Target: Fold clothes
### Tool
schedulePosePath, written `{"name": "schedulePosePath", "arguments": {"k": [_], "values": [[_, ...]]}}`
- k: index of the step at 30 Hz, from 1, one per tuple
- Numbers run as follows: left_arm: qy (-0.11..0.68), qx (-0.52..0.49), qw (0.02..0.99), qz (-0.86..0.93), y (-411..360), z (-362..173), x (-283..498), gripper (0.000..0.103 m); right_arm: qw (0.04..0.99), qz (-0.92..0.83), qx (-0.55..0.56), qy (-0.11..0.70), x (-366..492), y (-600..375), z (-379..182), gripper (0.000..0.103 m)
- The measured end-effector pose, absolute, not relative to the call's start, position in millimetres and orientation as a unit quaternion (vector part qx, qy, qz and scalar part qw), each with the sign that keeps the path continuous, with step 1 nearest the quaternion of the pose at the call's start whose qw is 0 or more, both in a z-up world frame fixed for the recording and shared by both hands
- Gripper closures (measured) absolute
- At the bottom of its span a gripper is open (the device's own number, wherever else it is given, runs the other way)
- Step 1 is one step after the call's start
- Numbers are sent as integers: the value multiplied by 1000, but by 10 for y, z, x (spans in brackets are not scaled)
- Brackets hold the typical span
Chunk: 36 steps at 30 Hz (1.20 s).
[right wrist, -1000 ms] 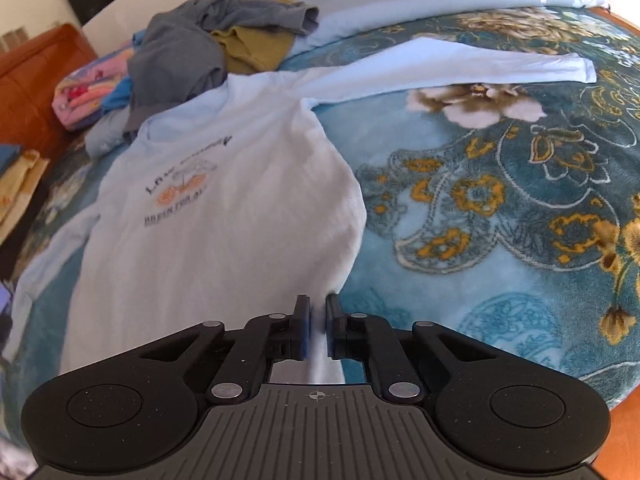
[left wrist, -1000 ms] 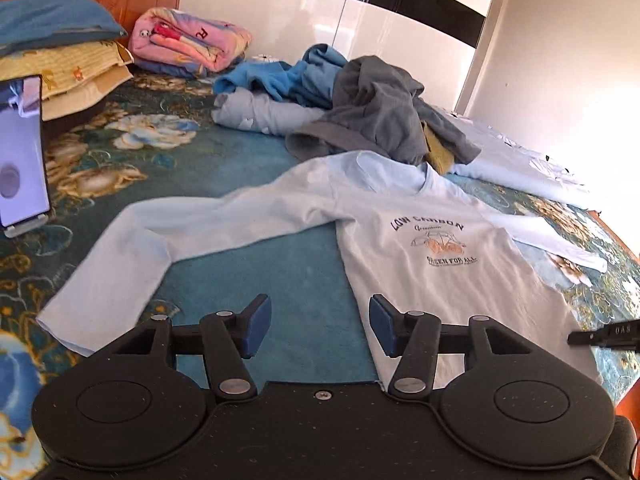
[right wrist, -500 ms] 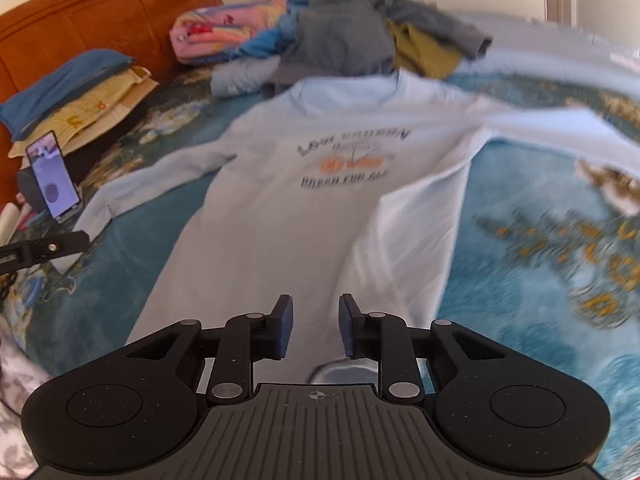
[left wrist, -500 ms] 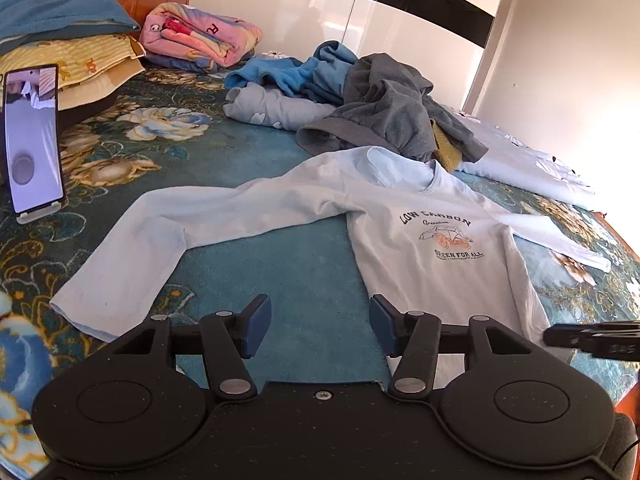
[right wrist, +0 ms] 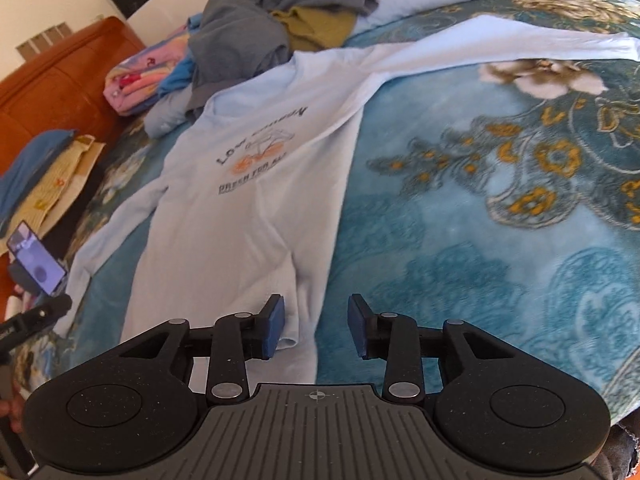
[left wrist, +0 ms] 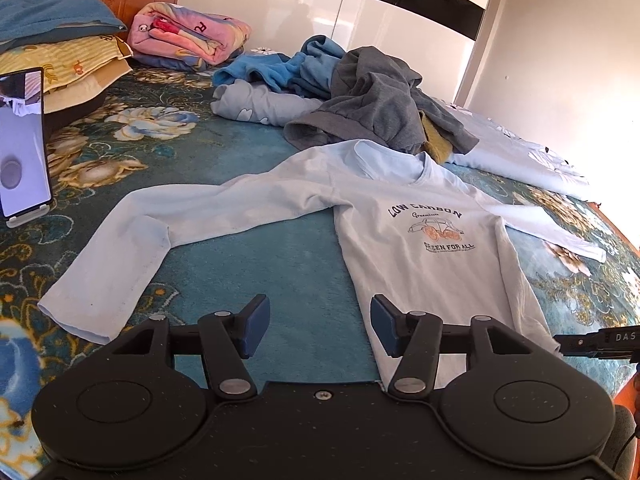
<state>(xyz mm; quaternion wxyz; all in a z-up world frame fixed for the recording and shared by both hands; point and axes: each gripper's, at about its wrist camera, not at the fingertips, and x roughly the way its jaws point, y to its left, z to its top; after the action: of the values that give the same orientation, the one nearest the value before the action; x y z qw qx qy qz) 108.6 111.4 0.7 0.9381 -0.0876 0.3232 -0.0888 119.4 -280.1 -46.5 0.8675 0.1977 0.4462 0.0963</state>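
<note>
Clothes heap (left wrist: 360,92) overlaps shirt (left wrist: 432,264) collar; phone (left wrist: 22,148) beside

Propped phone (left wrist: 22,144) on floral teal bedspread (left wrist: 132,136) — orange wooden headboard (right wrist: 60,92) behind.

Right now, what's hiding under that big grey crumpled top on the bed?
Under the grey crumpled top, a mustard-yellow cloth pokes out, and the top overlaps the pale blue long-sleeved shirt's collar. How much more is buried beneath cannot be seen.
</note>
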Motion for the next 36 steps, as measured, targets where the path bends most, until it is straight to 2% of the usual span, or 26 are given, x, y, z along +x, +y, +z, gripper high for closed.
{"name": "schedulePosePath", "arguments": {"k": [8,14,20,32,36], "values": [[322,-83,938,-93,1076,29,1062,46,883,115,135,434,1116,-2475,-339,68],[323,-82,938,-93,1077,31,1054,44,896,111,125,411,1071,-2501,-231,69],[325,-81,938,-94,1082,32,1045,44,884,106,130,436,1275,-2462,-390,68],[328,-77,937,-95,1057,51,1063,42,896,124,111,411,1296,-2323,-290,67],[328,-76,937,-95,1047,71,1064,41,887,120,117,429,1412,-2350,-351,68]]}}
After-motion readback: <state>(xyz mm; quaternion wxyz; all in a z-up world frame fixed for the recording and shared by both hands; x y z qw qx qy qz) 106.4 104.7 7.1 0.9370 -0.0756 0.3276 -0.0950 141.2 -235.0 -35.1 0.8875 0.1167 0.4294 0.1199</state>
